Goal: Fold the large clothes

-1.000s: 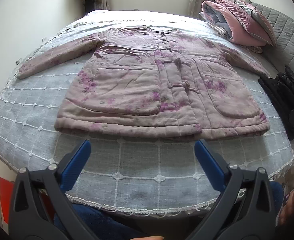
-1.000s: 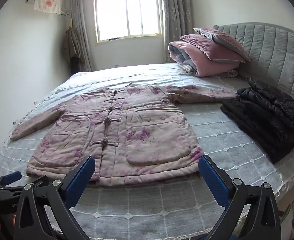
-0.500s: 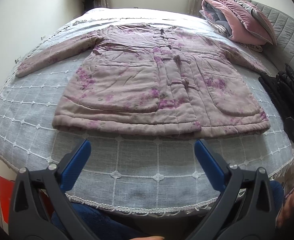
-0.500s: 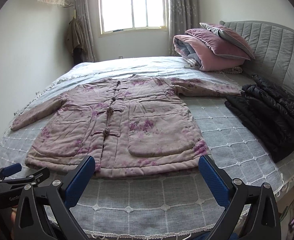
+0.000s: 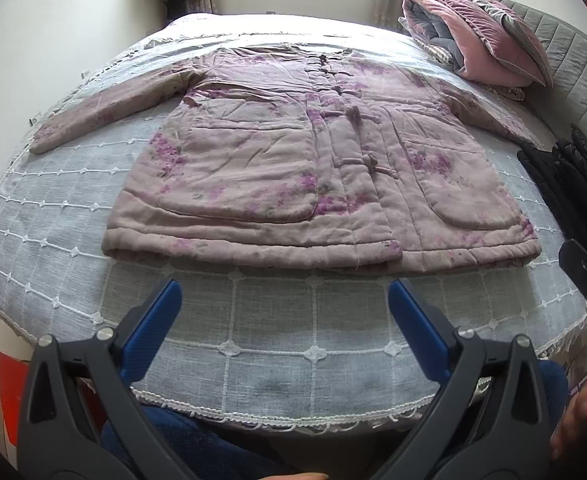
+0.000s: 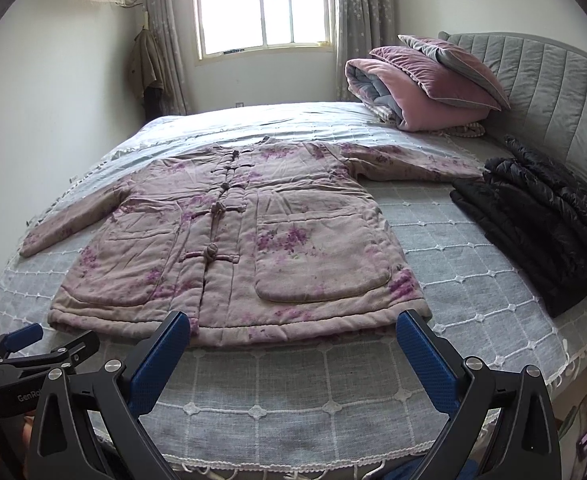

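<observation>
Padded floral jacket (image 5: 317,176) lies flat, front up, across the middle of the bed, both sleeves spread out, hem toward the camera, knot buttons done up the front. Grey checked bedspread (image 5: 277,320) under it.

Left gripper (image 5: 281,300) released, blue fingers wide apart, above bare bedspread just short of the hem, nothing between them. Right gripper (image 6: 293,330) also spread wide and empty, fingertips overlapping the hem edge in view (can't tell if touching).

Around it: folded black down coat (image 6: 541,224) near the jacket's right sleeve end, at the headboard side. Rolled pink quilt (image 6: 405,96) with pillows (image 6: 449,68) stacked on it, well apart from the jacket. Nothing lies on the jacket.

View differences: right wrist view shows the window (image 6: 265,8), a garment hanging in the corner (image 6: 145,64), the full grey headboard (image 6: 553,88), plus the left gripper's body at lower left. Left wrist view shows the right gripper's tip at the right edge, a red object (image 5: 11,392) beside the bed, and dark blue fabric (image 5: 197,448) below the bed edge.
</observation>
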Demonstrator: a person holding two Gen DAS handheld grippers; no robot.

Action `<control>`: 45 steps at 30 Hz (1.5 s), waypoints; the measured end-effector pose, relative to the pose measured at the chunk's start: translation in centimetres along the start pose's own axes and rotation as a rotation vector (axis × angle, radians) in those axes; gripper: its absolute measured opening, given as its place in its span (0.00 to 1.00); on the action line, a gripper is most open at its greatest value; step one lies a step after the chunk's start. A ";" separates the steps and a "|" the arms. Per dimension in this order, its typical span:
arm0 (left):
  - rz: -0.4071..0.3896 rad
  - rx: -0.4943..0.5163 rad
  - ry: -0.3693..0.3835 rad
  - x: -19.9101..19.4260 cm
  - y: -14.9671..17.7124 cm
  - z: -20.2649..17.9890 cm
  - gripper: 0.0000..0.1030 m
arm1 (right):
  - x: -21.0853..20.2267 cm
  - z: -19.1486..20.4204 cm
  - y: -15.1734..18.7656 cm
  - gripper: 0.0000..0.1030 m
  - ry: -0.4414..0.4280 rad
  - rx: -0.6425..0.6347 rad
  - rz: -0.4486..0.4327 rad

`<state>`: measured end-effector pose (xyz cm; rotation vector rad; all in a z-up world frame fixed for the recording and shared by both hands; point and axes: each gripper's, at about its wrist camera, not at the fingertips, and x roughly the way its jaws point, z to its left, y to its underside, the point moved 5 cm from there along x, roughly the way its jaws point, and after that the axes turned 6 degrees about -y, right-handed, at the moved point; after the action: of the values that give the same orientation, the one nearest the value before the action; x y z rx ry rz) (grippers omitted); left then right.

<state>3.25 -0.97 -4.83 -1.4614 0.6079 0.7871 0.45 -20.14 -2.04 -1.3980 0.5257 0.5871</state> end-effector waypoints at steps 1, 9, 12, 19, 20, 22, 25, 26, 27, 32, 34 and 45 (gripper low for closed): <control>-0.001 0.002 -0.005 0.0 0.0 0.0 1.00 | 0.1 0.0 0.1 1.00 0.001 0.002 0.000; -0.057 0.036 -0.055 -0.2 -0.6 0.1 1.00 | 0.4 0.3 0.3 1.00 0.012 -0.015 0.006; -0.064 0.060 -0.087 -0.1 -0.7 0.3 1.00 | 0.9 0.2 0.4 1.00 0.015 -0.014 0.017; 0.063 -0.083 0.035 2.9 0.4 3.6 1.00 | 2.4 -2.2 1.3 1.00 0.074 -0.019 0.058; 0.075 -0.079 0.007 3.4 0.6 4.6 1.00 | 2.8 -3.2 1.5 1.00 0.095 -0.011 0.073; 0.091 -0.096 -0.032 4.6 1.0 6.9 1.00 | 3.5 -5.8 2.3 1.00 0.133 0.007 0.100; 0.158 -0.119 -0.111 6.6 1.9 10.9 1.00 | 4.7 -9.5 3.4 1.00 0.176 0.023 0.152; 0.174 -0.147 -0.113 7.4 2.2 12.0 1.00 | 5.3 -10.8 3.9 1.00 0.189 0.041 0.180; 0.201 -0.185 -0.102 8.3 2.4 13.4 1.00 | 5.7 -11.9 4.3 1.00 0.199 0.063 0.205; 0.254 -0.296 -0.051 9.1 2.4 17.3 0.98 | 7.2 -14.1 5.2 1.00 0.049 0.265 0.274; 0.240 -0.331 -0.008 9.1 1.8 17.9 0.94 | 7.5 -14.2 4.9 1.00 0.014 0.295 0.279; 0.203 -0.471 0.240 13.6 -1.6 17.2 0.79 | 12.6 -16.3 3.7 0.76 -0.199 0.693 0.213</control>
<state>11.15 17.50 -13.66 -1.9667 0.7967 0.9642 7.48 -35.18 -14.73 -0.6259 0.6436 0.6272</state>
